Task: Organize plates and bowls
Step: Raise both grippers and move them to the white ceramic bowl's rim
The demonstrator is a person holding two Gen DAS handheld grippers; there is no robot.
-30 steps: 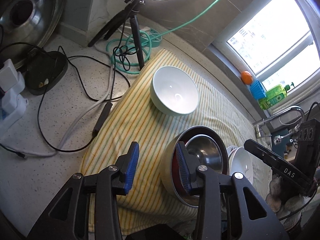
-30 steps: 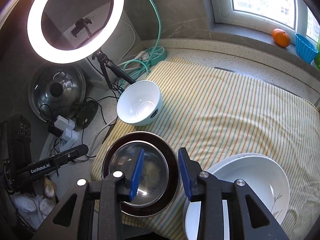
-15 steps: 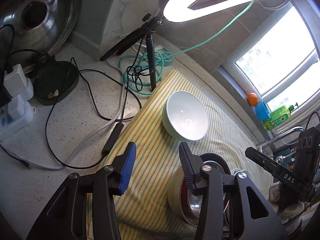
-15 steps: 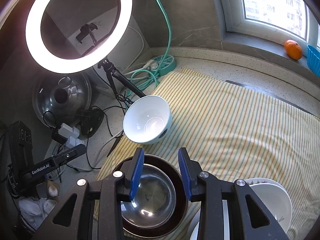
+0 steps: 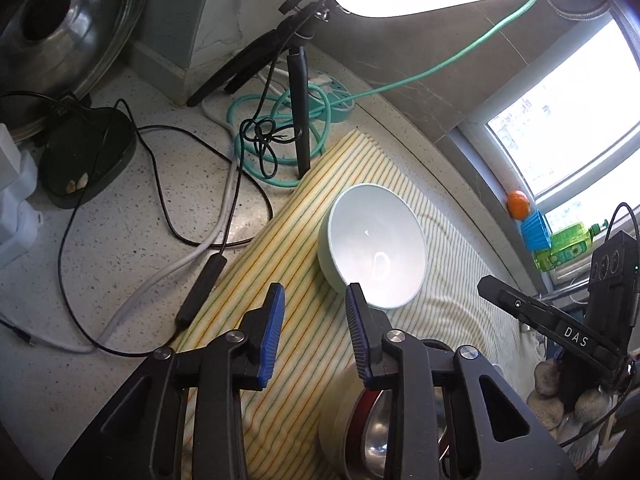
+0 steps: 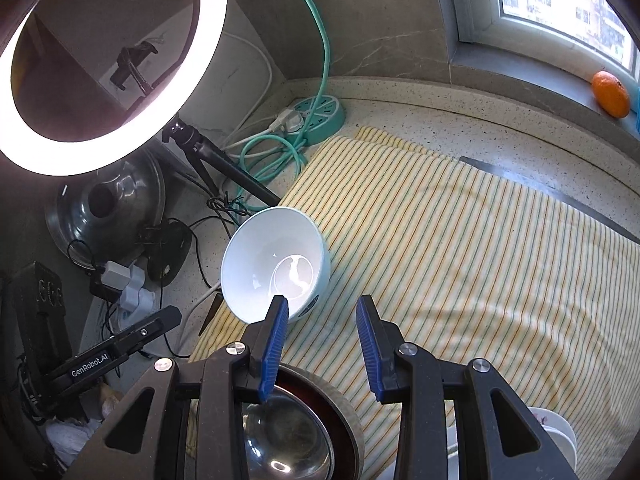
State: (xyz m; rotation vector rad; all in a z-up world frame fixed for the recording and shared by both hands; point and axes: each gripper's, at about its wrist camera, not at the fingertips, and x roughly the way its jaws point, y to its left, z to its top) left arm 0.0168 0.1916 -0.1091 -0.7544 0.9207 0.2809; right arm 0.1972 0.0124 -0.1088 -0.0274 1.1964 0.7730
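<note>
A white bowl (image 5: 376, 244) stands on the striped yellow cloth (image 5: 288, 312), also in the right wrist view (image 6: 276, 268). My left gripper (image 5: 316, 336) is open and empty, just short of the bowl's near rim. My right gripper (image 6: 322, 344) is open and empty, its left finger in front of the bowl's near side. Below both grippers a steel bowl (image 6: 280, 448) sits nested in a dark red bowl with a cream outside (image 6: 340, 404); it also shows in the left wrist view (image 5: 380, 436). A white plate's edge (image 6: 560, 428) peeks out at bottom right.
A ring light on a tripod (image 6: 208, 156), a teal power strip (image 6: 316, 116) and tangled cables (image 5: 224, 208) crowd the counter left of the cloth. A steel pot lid (image 6: 104, 204) leans at the back. An orange (image 6: 610, 94) lies on the window sill.
Both grippers have risen and moved forward from over the nested bowls towards the white bowl, which now lies just ahead of the fingertips. Both stayed open.
</note>
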